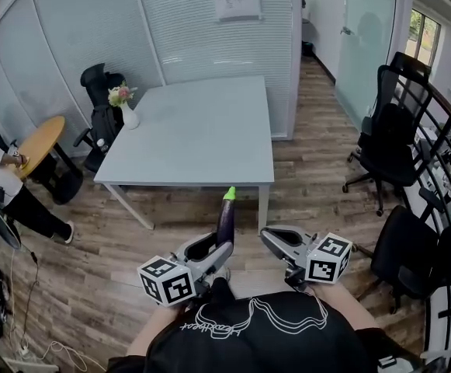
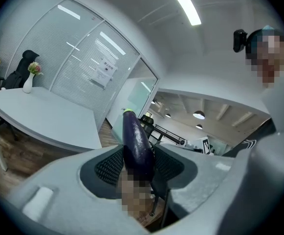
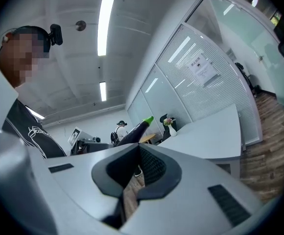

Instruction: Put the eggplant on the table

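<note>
Head view: eggplant (image 1: 225,217) carried just short of the surface (image 1: 202,130).
Clamped at its thick end in left gripper (image 1: 212,249) jaws, stem (image 1: 229,193) aimed at the surface's near edge, probably for laying down; right gripper (image 1: 274,237) jaws closed, empty, level alongside.

The eggplant (image 2: 136,141) in my left claw (image 2: 138,161) shines glossy and smooth against its matt grey, seemingly plastic shell and dark meshed pads (image 2: 110,168), over wood-plank floor (image 1: 318,177).
</note>
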Demonstrator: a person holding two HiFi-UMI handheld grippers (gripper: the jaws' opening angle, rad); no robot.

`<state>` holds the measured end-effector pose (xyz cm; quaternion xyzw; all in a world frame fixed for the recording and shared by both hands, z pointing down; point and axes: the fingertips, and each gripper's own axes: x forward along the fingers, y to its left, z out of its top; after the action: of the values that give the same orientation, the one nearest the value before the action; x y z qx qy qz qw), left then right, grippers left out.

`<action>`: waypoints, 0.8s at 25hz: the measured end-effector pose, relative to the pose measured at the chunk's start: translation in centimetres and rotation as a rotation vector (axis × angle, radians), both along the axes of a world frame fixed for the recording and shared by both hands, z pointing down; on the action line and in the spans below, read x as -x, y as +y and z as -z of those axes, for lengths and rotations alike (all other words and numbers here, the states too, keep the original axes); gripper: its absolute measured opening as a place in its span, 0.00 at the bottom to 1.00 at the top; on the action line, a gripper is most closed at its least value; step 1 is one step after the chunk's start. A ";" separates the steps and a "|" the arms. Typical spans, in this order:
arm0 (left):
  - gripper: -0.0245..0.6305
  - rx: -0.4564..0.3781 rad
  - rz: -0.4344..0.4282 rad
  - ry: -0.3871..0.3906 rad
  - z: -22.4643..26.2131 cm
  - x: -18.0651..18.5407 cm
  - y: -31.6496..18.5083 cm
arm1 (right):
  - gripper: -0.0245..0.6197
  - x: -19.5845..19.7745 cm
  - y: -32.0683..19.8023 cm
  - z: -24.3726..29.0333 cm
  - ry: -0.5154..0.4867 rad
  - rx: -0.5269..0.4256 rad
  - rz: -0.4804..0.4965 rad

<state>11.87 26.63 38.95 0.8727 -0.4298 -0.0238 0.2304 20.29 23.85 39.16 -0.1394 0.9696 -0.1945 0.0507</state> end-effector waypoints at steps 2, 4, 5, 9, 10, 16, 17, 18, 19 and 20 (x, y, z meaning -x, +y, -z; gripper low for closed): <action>0.35 -0.002 0.009 0.012 -0.2 0.7 -0.9 | 0.05 0.8 -0.8 -0.2 -0.002 -0.002 0.014; 0.35 -0.007 0.015 0.021 -0.5 1.6 -1.9 | 0.05 1.7 -1.7 -0.3 -0.003 -0.008 0.022; 0.35 -0.008 0.016 0.026 -0.7 2.1 -2.4 | 0.05 2.2 -2.3 -0.4 -0.002 -0.009 0.024; 0.35 -0.007 0.018 0.040 -1.0 4.2 -5.4 | 0.05 4.1 -5.4 -1.0 0.014 0.002 0.023; 0.35 -0.007 0.019 0.042 -0.9 5.0 -6.2 | 0.05 4.8 -6.3 -1.0 0.012 0.004 0.022; 0.35 0.008 0.034 0.045 -0.9 10.3 -11.3 | 0.05 9.4 -11.7 -0.7 0.009 0.021 0.011; 0.35 0.012 0.035 0.045 -0.8 11.3 -12.3 | 0.05 10.3 -12.7 -0.7 0.010 0.027 0.008; 0.35 0.015 0.035 0.044 -0.6 12.4 -13.3 | 0.05 11.2 -13.8 -0.5 0.013 0.031 0.004; 0.35 0.018 0.033 0.043 -0.4 13.5 -14.3 | 0.05 12.3 -14.8 -0.4 0.015 0.033 0.000; 0.35 0.021 0.031 0.042 -0.2 14.7 -15.3 | 0.05 13.4 -15.9 -0.1 0.012 0.035 -0.004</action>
<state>-2.80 11.32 39.16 0.8628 -0.4385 -0.0410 0.2481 6.85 8.00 39.26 -0.1432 0.9661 -0.2105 0.0429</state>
